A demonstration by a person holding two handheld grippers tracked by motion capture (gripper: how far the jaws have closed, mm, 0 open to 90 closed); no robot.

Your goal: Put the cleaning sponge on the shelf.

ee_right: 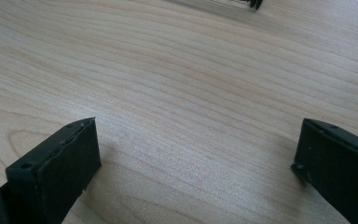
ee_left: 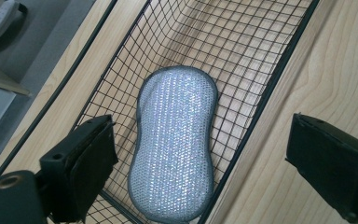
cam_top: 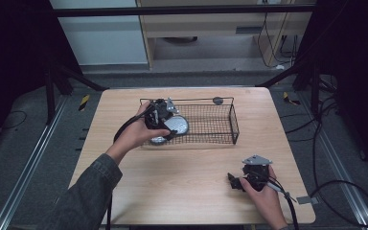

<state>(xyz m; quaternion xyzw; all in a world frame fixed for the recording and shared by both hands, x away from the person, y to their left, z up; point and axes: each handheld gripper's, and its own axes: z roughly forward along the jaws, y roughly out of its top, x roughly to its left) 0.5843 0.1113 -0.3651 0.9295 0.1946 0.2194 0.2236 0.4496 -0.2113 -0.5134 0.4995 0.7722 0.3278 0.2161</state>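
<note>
Pale wood tabletop carried a wire basket; inside, the silvery scouring pad looked light, soft, best pinched across its waist by the left hand-held gripper, jaws wide.

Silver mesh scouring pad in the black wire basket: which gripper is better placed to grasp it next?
Left. The left gripper hovers open over the silver mesh scouring pad in the black wire basket. The right gripper sits open over bare wooden table.
</note>
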